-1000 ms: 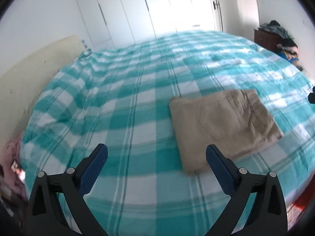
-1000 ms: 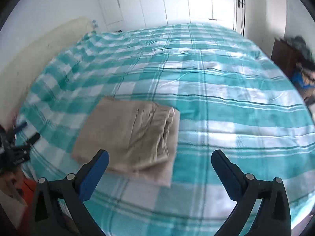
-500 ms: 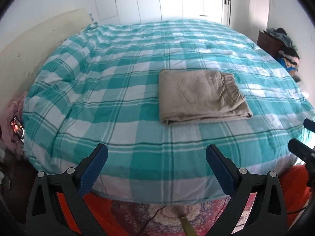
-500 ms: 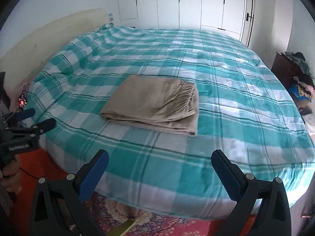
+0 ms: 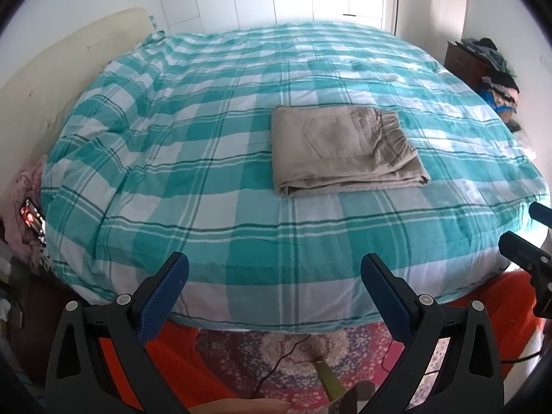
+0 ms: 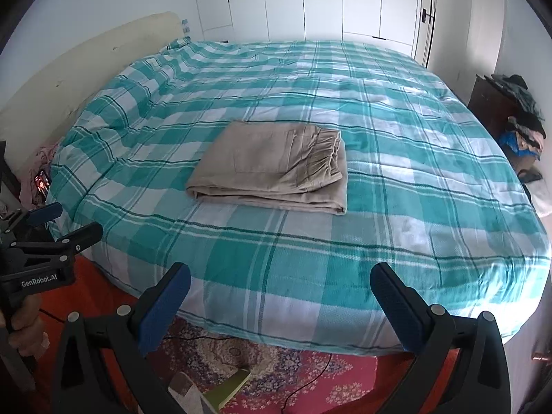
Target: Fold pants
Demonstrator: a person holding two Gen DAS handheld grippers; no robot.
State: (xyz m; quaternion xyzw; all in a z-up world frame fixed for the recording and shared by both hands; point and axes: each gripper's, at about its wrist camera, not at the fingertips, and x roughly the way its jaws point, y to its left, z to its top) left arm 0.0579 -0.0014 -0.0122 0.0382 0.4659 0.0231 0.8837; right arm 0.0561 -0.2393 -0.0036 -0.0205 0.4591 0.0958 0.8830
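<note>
The tan pants (image 5: 341,150) lie folded into a flat rectangle on the teal plaid bed (image 5: 207,158), waistband to the right. They also show in the right wrist view (image 6: 276,167). My left gripper (image 5: 274,276) is open and empty, held back past the bed's front edge. My right gripper (image 6: 280,284) is open and empty, also off the bed's front edge. The left gripper shows at the left of the right wrist view (image 6: 65,222). The right gripper shows at the right edge of the left wrist view (image 5: 528,229).
A patterned red rug (image 6: 276,369) and orange floor lie below the bed's edge. A cream headboard (image 5: 51,79) stands left. A dark nightstand piled with clothes (image 6: 510,114) stands right. White wardrobe doors (image 6: 310,3) line the back wall.
Both grippers have drawn back from over the bed to beyond its front edge. The folded pants stay where they lay. Both grippers stay open.
</note>
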